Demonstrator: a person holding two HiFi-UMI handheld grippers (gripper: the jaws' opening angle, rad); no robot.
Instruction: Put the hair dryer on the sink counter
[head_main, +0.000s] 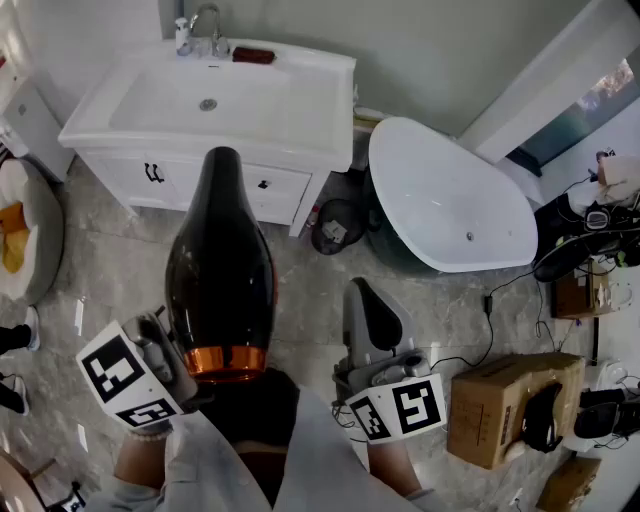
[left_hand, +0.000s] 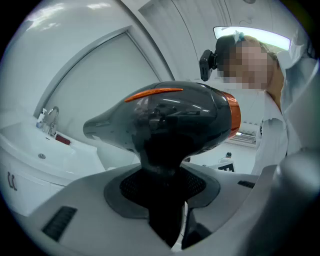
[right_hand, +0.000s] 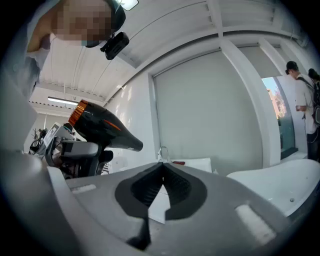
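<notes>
My left tool (left_hand: 162, 186) is clenched on the handle of the hair dryer (head_main: 220, 270), pads pressed on both sides. The black body with its orange ring stands just above the jaws, and the nozzle points toward the sink bench (head_main: 305, 95). The dryer hangs in the air short of that bench, over the floor (head_main: 300, 285). My right tool (right_hand: 162, 177) is closed with nothing in it, beside the dryer and apart from it

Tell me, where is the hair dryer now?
Left of centre in the head view: the left gripper holds the hair dryer, nozzle toward the sink counter.
</notes>
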